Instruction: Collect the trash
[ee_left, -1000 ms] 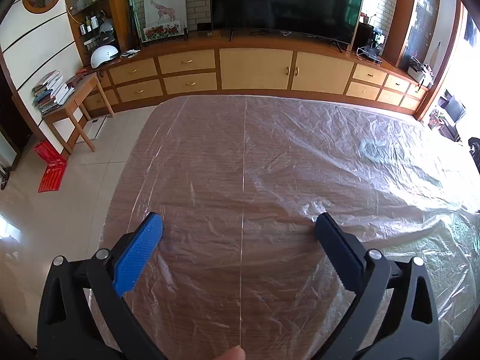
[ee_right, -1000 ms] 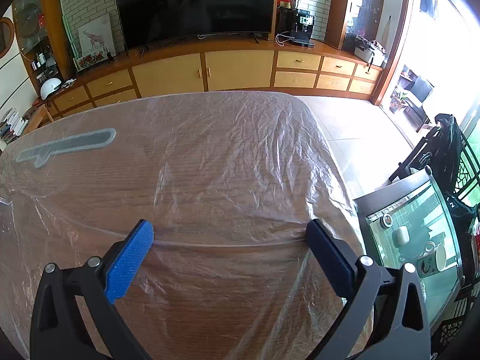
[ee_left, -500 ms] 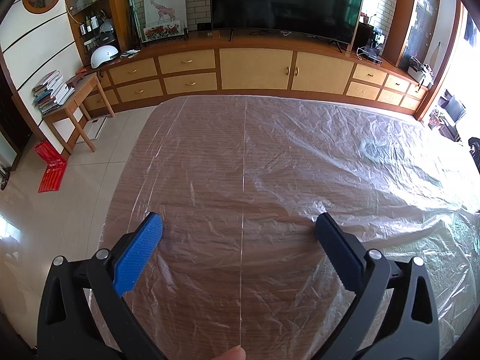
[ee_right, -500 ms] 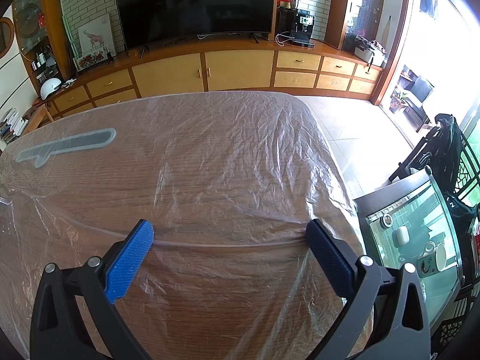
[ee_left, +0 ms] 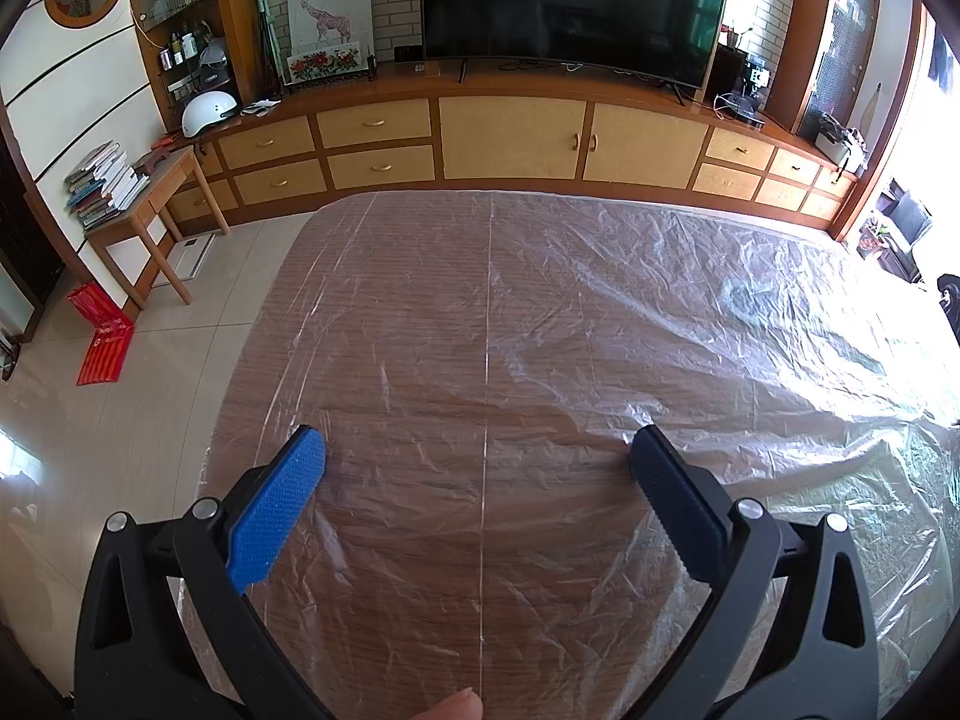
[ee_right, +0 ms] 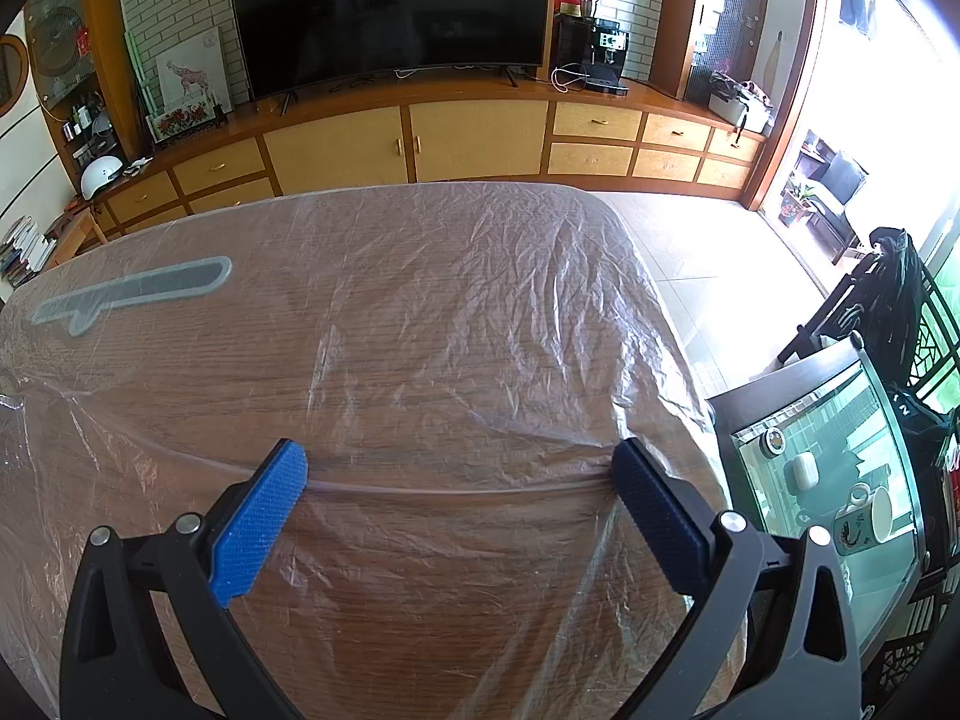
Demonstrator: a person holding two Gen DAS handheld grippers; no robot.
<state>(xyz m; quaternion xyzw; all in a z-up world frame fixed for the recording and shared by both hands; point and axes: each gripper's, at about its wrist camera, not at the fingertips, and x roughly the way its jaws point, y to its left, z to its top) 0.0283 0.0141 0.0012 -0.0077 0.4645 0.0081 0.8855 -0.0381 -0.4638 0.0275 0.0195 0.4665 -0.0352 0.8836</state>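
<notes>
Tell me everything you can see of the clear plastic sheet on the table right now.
The plastic sheet is thin, transparent and glossy, draped over the whole wooden table and hanging past its edges. It is wrinkled throughout, more on the right, with straight fold creases running lengthwise. Wood grain and a grey elongated marking show through it. A raised fold runs across between the right gripper fingertips. Both the right gripper and the left gripper are open just above it; contact is unclear.
</notes>
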